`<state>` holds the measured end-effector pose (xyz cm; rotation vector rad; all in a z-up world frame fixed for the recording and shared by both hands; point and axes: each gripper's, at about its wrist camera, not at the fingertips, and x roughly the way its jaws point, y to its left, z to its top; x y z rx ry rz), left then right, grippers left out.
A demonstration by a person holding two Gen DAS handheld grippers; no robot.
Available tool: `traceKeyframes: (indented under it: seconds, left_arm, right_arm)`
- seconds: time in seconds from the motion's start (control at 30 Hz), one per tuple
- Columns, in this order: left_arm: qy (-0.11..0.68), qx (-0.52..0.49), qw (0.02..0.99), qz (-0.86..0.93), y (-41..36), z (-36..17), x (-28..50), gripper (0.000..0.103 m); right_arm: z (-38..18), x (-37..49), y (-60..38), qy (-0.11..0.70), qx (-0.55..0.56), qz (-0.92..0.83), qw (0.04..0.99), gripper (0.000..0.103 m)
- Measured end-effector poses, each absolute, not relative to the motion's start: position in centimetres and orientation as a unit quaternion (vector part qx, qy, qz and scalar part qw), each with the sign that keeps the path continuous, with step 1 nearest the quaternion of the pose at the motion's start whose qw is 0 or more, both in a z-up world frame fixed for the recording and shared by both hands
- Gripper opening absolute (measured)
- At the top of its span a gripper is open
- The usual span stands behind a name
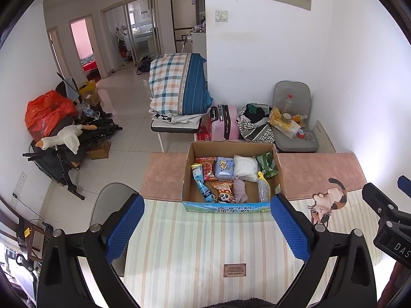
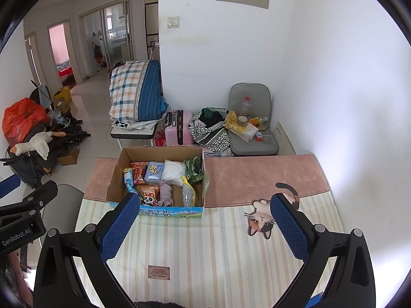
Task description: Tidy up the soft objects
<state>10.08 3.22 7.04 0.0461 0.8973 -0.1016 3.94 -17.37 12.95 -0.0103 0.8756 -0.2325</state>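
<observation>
An open cardboard box (image 1: 188, 165) (image 2: 115, 179) stands on the striped mat in the middle of the table. It holds several soft things: snack bags, a blue wipes pack (image 1: 224, 166) (image 2: 154, 170), a white bag (image 1: 245, 167) (image 2: 174, 170), a green pouch (image 1: 267, 164), a mauve cloth (image 1: 240, 189) (image 2: 166, 192). My left gripper (image 1: 207, 205) is open and empty, just short of the box's near wall. My right gripper (image 2: 204, 205) is open and empty, to the right of the box's front corner.
A cat-shaped patch (image 1: 326, 201) (image 2: 264, 217) lies on the mat right of the box. Behind the table stand a grey chair with bottles (image 1: 292, 118), a pink suitcase (image 1: 226, 122) and a cot with folded bedding (image 1: 179, 84). A stroller with a plush goose (image 1: 64, 136) stands at left.
</observation>
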Motion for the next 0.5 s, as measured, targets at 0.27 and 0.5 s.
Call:
traceKeyframes:
  seconds: [0.27,0.5]
  left_arm:
    - [0.43,0.024,0.901,-0.048,2.96,7.04,9.91,0.101]
    - [0.431,0.024,0.901,-0.049,3.0,7.06,9.91,0.101]
  right_arm:
    - [12.43,4.03,-17.28,0.42,-0.006,-0.111,0.901,0.103]
    - [12.41,3.95,-17.1,0.42,-0.007,-0.11,0.901,0.103]
